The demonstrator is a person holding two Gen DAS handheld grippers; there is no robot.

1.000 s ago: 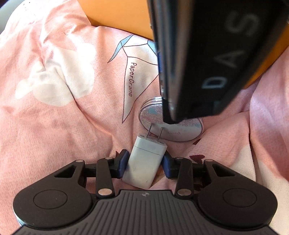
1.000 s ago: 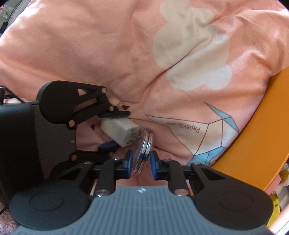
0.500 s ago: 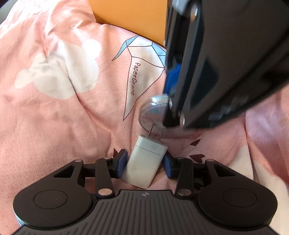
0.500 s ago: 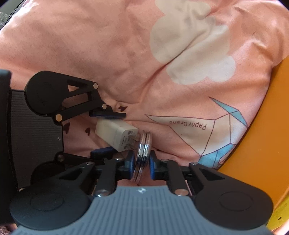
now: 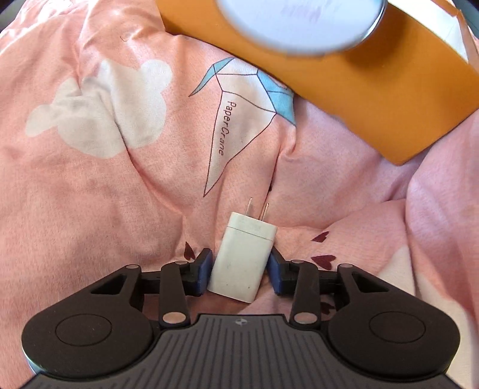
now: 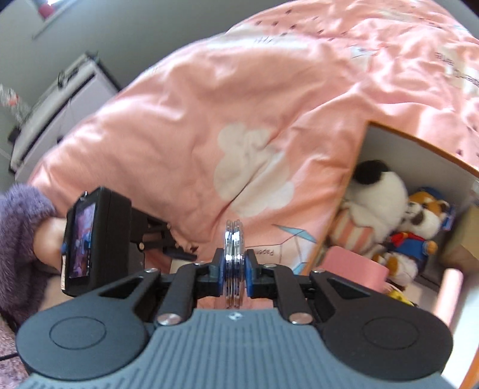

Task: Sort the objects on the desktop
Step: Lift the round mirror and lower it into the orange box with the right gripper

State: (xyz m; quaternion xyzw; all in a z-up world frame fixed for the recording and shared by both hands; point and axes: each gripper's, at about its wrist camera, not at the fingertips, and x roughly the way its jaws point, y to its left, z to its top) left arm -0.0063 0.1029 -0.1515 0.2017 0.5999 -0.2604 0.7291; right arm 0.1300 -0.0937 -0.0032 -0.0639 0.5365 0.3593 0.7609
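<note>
Setting: a rumpled pink quilt (image 5: 125, 191), printed with white cloud shapes and a line-drawn paper crane, is spread under both grippers.

Left gripper (image 5: 239, 270): pointed steeply down at the quilt, its blue pads set on either side of a white charger plug (image 5: 242, 258). The jaws have just been closing by a little; the right pad is seen against the plug's side, while a thin gap may remain at the left pad, so a firm grip cannot be confirmed.

Charger plug: laid on the quilt between the left fingers, its two metal prongs aimed away from the gripper, beyond the fingertips.

Right gripper (image 6: 235, 267): narrowed onto a round silver compact (image 6: 234, 263), which is held on edge between the blue pads; the jaws have just been closing on it.

Compact: clamped upright, its rims projecting above and below the right fingers. In the left wrist view its flat round face (image 5: 299, 21) is seen blurred, high beyond the left fingertips.

Orange box (image 5: 374, 98): placed on the quilt ahead and to the right of both sets of fingers. Its white interior is shown in the right wrist view, filled with plush toys (image 6: 398, 221) and a pink case (image 6: 353, 266).

Person: a purple fleece sleeve (image 6: 18, 236) is seen behind the left gripper, left of the right fingers.
</note>
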